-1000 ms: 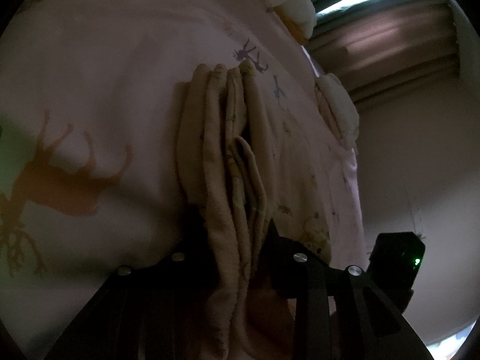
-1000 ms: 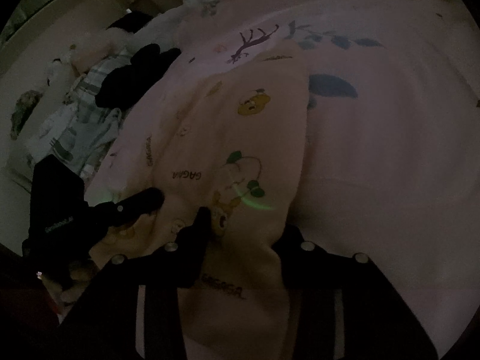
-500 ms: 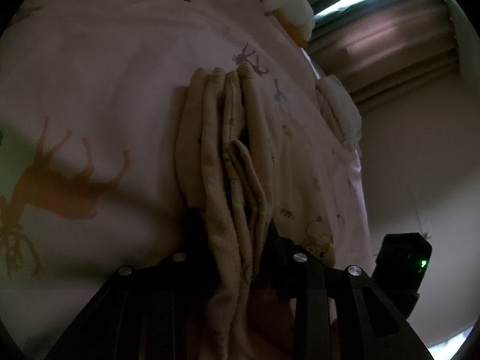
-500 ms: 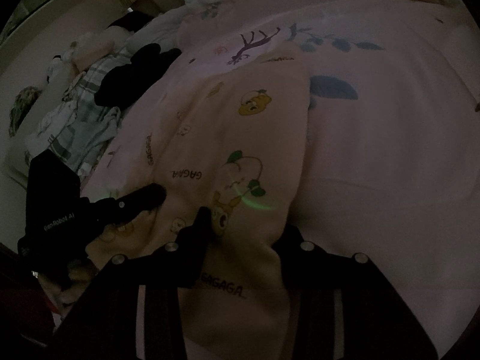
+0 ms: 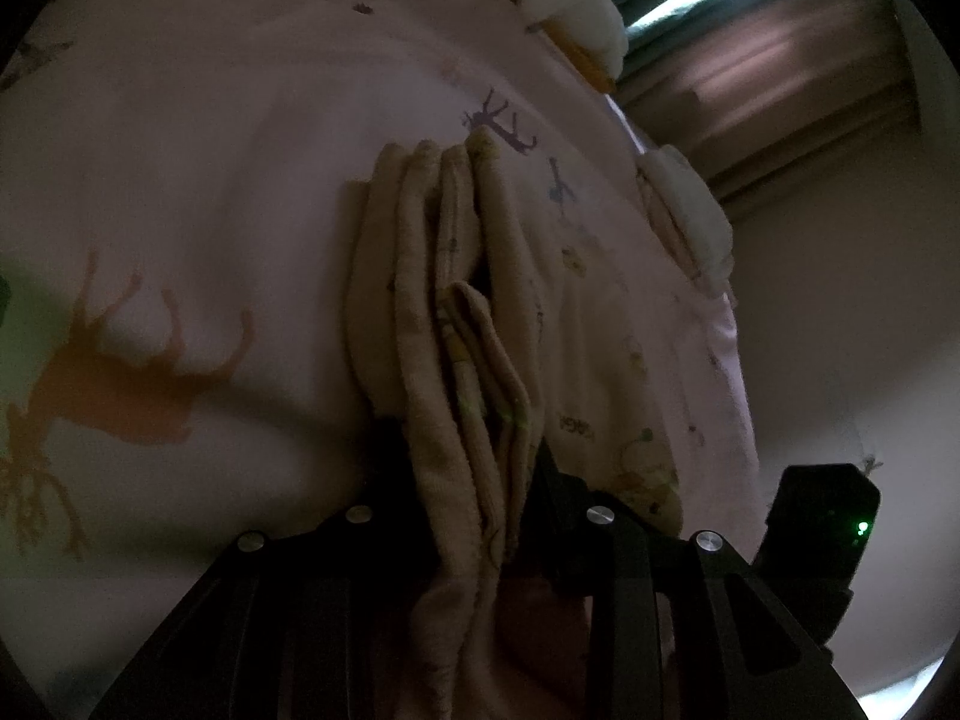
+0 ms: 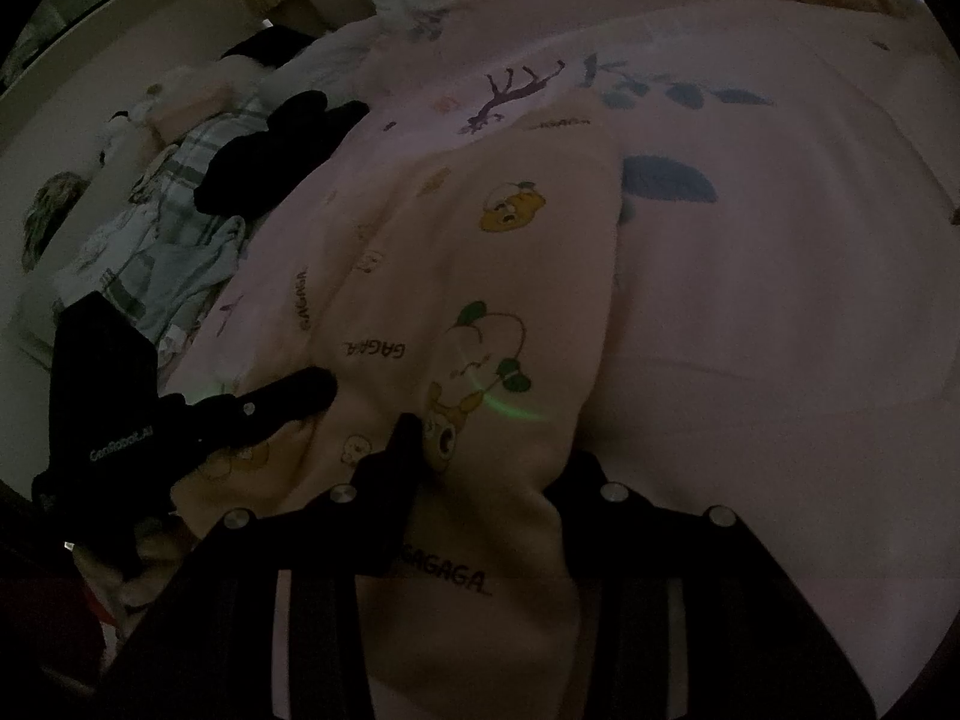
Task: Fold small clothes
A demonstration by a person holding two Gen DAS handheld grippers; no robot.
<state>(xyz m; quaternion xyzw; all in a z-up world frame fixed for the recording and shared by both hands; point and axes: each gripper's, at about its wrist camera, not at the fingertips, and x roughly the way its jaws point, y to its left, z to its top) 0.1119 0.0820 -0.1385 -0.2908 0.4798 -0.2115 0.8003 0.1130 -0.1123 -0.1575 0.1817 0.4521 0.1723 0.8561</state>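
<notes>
While the room is staying dim, the left hand-held gripper is pinching a thick bunch of folds of the small cream garment between its two black fingers. The folds are standing up in soft ridges and are running away from the fingers across the pink bedspread. An orange deer print is showing on the bedspread off to the left side.

The right hand-held gripper is clenching another part of the same garment, which is lying mostly flat on the bed with cartoon animals and the word GAGAGA printed on it. The left gripper is showing in this view too, touching the cloth at its left side.

Farther off, near the bed's far left edge, a black cloth and a plaid cloth are lying in a heap. Curtains are hanging beyond the bed.
</notes>
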